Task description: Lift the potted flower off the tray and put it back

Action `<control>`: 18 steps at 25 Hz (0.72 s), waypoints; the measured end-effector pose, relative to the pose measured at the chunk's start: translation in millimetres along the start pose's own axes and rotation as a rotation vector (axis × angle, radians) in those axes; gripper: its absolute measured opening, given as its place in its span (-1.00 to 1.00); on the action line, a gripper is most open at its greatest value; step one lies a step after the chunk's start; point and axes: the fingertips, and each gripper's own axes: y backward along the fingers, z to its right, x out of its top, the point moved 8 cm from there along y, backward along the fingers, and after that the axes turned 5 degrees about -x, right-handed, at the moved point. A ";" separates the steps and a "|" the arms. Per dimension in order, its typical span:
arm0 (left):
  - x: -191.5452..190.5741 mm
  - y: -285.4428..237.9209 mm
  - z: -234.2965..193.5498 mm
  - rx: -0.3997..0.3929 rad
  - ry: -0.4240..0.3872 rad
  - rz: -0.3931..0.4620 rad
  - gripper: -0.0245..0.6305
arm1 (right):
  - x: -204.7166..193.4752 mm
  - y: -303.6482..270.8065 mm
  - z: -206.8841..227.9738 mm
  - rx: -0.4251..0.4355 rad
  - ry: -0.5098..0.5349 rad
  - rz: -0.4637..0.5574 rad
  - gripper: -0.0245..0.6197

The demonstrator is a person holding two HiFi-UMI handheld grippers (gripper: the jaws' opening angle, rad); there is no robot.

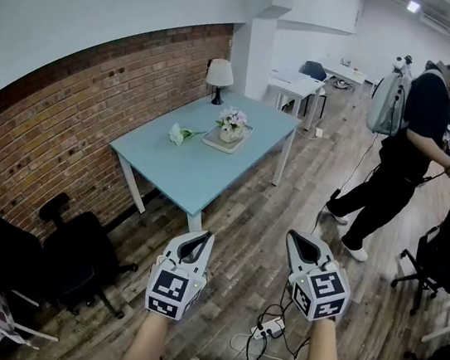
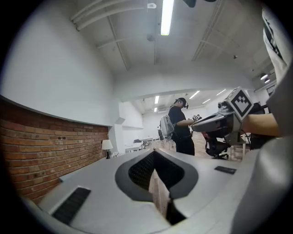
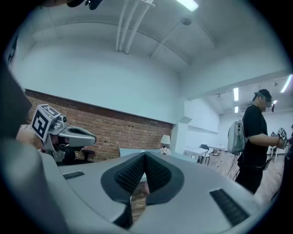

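Grey plastic up front: left claw [image 1: 197, 240] and right claw [image 1: 300, 242], both pressed together, empty, held above the wooden floor [image 1: 256, 222]. Farther off, the potted flower [image 1: 233, 122] sits on its tray [image 1: 213, 141] on the blue desk [image 1: 180, 170].

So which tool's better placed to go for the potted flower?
Left, marginally. Both are shut, empty and far from the table; the potted flower on its tray lies ahead-left, nearer the left tool than the right tool.
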 end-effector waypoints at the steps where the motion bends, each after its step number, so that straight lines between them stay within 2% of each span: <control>1: 1.3 -2.1 0.4 0.004 -0.002 0.001 -0.82 | -0.8 -0.5 1.3 0.006 -0.006 0.002 -0.87; 6: 3.5 -10.8 7.5 0.007 -0.002 -0.010 -0.82 | -3.3 1.1 10.1 0.078 -0.100 0.023 -0.87; 13: -1.6 -20.6 26.1 0.044 0.030 -0.028 -0.82 | -8.7 8.5 18.9 0.192 -0.162 0.021 -0.87; 18: -4.3 -35.0 43.1 0.036 0.031 -0.048 -0.82 | -16.5 10.3 31.2 0.247 -0.206 0.042 -0.87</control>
